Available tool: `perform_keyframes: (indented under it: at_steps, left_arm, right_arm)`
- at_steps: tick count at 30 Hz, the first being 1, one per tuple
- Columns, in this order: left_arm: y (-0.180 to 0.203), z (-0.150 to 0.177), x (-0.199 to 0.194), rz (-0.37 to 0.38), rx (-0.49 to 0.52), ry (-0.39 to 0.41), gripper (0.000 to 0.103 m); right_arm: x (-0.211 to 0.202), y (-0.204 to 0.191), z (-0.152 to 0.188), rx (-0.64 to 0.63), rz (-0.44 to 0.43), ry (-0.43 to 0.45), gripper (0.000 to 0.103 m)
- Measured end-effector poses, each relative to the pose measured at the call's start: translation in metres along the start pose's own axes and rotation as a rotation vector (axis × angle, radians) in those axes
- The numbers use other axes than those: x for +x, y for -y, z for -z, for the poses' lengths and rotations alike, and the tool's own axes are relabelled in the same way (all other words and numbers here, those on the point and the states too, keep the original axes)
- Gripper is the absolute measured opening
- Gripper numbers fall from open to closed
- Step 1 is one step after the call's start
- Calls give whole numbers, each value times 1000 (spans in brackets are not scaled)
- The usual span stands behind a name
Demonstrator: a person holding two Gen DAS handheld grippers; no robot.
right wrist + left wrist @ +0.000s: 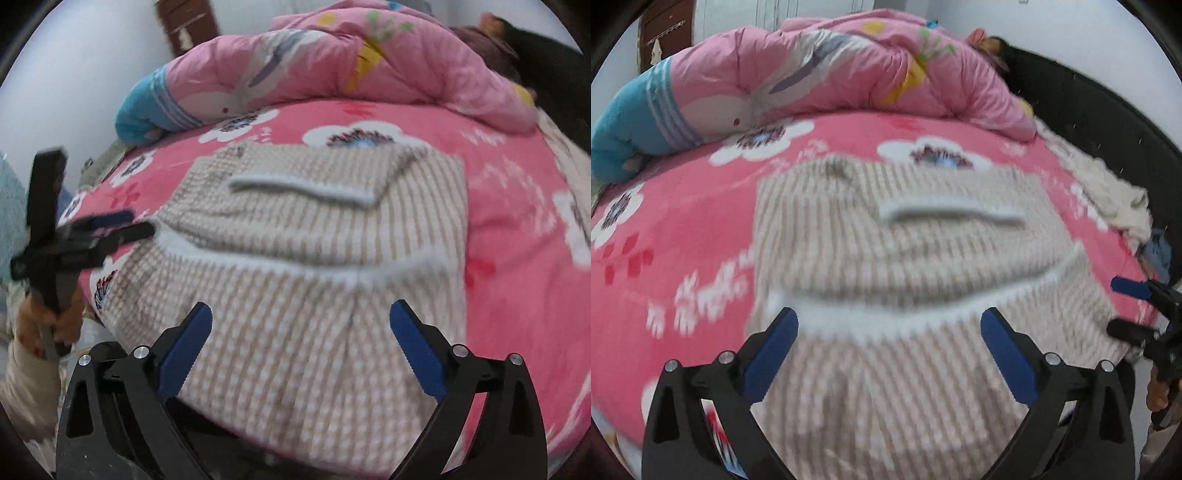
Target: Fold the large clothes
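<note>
- Beige knit sweater (894, 258) is laid folded on the pink floral bed (683, 221).
- Left tool (886, 354) and right tool (299, 350) are held wide apart, nothing gripped.
- Pink quilt (831, 74) is seen at 12 o'clock.

Near edge: we see the folded beige sweater (897, 258) filling the bed's front-middle, lying low and flat, so we can pass above it.
Left side: bare pink sheet (683, 229) beside the sweater, room to pass.
Right side: sheet also bare in right wrist view; in left wrist view a white cloth heap (1115, 195) sits along the bed's right edge.
Back: bunched pink quilt (831, 70) w/ blue end spans the far side and blocks us.
Far right: dark headboard (1108, 122) walls off that edge.
</note>
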State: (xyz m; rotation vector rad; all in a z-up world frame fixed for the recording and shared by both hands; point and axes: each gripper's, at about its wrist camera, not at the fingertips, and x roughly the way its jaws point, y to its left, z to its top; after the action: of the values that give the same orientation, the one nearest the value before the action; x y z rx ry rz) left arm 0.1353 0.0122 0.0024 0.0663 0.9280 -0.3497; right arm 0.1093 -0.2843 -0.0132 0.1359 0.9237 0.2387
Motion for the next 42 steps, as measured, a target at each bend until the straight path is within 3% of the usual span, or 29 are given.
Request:
perform_keyframes:
  at_steps: [3, 8, 11, 19, 42]
  left_arm:
    - [10, 27, 7, -52, 1, -36, 97]
    - [21, 54, 40, -162, 13, -99, 98]
    - [20, 61, 42, -178, -24, -76, 99]
    - [19, 63, 44, -180, -44, -75, 99]
    - [18, 69, 39, -188, -43, -32, 99]
  right_arm:
    - [12, 1, 22, 30, 10, -10, 93]
    - [48, -2, 44, -23, 111, -83, 95]
    - [46, -1, 50, -24, 106, -43, 95]
    - [41, 6, 58, 11, 70, -6, 95]
    - [42, 8, 59, 17, 69, -18, 95]
